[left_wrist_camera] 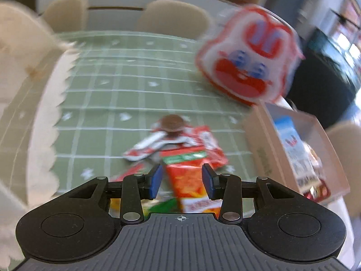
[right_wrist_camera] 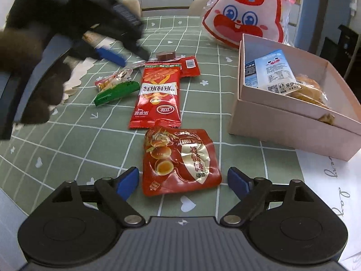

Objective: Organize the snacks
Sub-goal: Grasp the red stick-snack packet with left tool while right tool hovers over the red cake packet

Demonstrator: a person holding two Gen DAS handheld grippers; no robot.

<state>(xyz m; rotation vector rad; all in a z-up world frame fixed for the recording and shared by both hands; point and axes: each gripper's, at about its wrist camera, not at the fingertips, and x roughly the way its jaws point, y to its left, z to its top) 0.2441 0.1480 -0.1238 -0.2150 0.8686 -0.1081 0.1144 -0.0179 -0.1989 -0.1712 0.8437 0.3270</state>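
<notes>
Several snack packets lie on the green checked tablecloth (right_wrist_camera: 67,149). My right gripper (right_wrist_camera: 183,179) is open, its fingers either side of a red quail-egg packet (right_wrist_camera: 180,160). Beyond it lie a long red packet (right_wrist_camera: 156,94), a green packet (right_wrist_camera: 115,92), a small red packet (right_wrist_camera: 190,65) and a brown sweet (right_wrist_camera: 165,55). My left gripper (left_wrist_camera: 182,180) is open above the long red packet (left_wrist_camera: 189,180), blurred; it shows in the right wrist view (right_wrist_camera: 126,56) too. A pink box (right_wrist_camera: 293,113) at the right holds a blue-white packet (right_wrist_camera: 273,72) and pastries.
A big red-and-white rabbit-face bag (right_wrist_camera: 246,11) stands behind the box; it shows in the left wrist view (left_wrist_camera: 248,56) too. Cream chairs (left_wrist_camera: 173,15) stand at the far table edge. A white lace-edged cloth (left_wrist_camera: 45,113) lies at the left.
</notes>
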